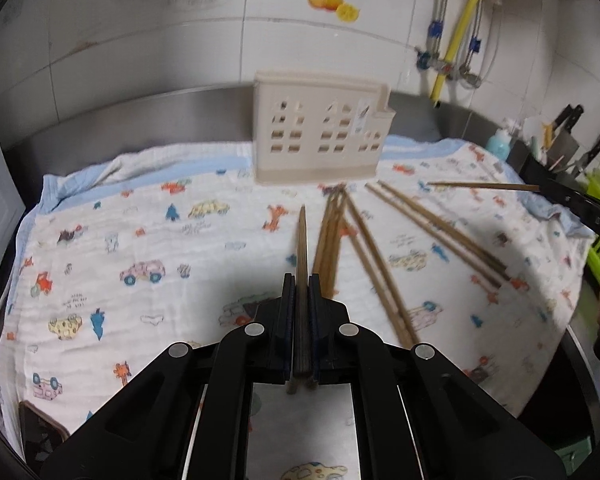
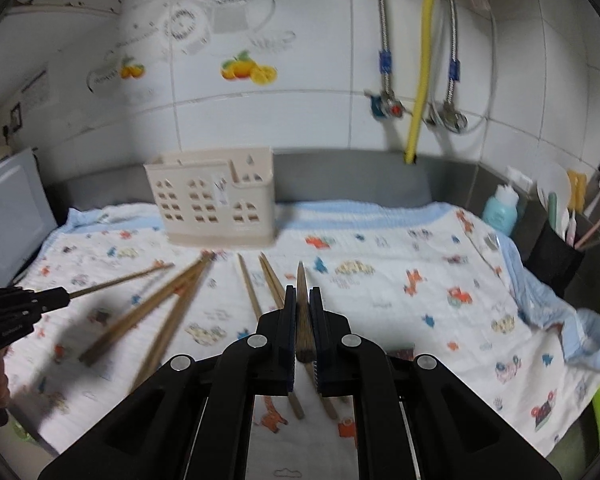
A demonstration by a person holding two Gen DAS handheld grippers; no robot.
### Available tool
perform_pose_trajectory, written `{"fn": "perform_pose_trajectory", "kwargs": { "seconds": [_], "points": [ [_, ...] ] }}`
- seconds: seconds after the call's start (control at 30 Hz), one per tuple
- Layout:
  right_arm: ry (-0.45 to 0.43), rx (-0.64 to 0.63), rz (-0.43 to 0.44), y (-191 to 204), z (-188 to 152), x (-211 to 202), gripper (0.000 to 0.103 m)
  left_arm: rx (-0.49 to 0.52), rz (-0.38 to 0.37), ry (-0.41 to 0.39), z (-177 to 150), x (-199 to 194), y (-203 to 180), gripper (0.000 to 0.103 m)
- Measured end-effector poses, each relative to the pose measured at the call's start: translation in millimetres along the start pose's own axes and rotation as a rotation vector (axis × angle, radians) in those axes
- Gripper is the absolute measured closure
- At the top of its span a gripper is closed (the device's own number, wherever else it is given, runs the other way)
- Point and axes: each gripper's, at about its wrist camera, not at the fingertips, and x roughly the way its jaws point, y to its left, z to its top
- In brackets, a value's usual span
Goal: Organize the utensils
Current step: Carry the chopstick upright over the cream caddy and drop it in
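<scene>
A beige utensil holder (image 1: 320, 136) (image 2: 216, 200) with window-shaped cutouts stands upright at the back of the printed cloth (image 1: 140, 220). My left gripper (image 1: 302, 280) is shut on a wooden chopstick (image 1: 302, 240) whose tip points toward the holder, held above the cloth. In the right wrist view, my right gripper (image 2: 302, 292) is shut on another dark-ended chopstick (image 2: 302, 308). Each gripper shows in the other's view with its stick: the right gripper (image 1: 580, 208), the left gripper (image 2: 16, 312). Several loose chopsticks (image 1: 332, 236) (image 2: 160, 308) lie fanned out in front of the holder.
The cloth (image 2: 380, 280) covers a steel counter against a tiled wall. A knife rack (image 1: 568, 140), a blue bottle (image 2: 500, 208) and a black cup of utensils (image 2: 556, 256) crowd the right end. A grey appliance (image 2: 8, 216) stands at the left.
</scene>
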Motion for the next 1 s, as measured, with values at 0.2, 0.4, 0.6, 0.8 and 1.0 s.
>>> {"fn": "perform_pose_trajectory", "kwargs": {
  "seconds": [0.2,0.4,0.6,0.8,1.0],
  "points": [
    [-0.014,-0.010,0.074,2,25,-9,0.097,0.001,-0.010,-0.019,10,-10,-3,0.098],
    [-0.018,-0.009,0.146,-1,53,-12,0.097,-0.007,-0.015,-0.049,29,-18,-3,0.098],
    [-0.019,-0.053,0.191,0,93,-14,0.097,0.033,-0.012,-0.053,54,-20,-10,0.098],
    [-0.016,-0.110,0.214,3,141,-10,0.097,0.063,-0.008,-0.069,85,-20,-15,0.098],
    [0.069,-0.181,0.220,18,179,25,0.097,0.105,-0.003,-0.110,120,-27,-29,0.098]
  ]
}}
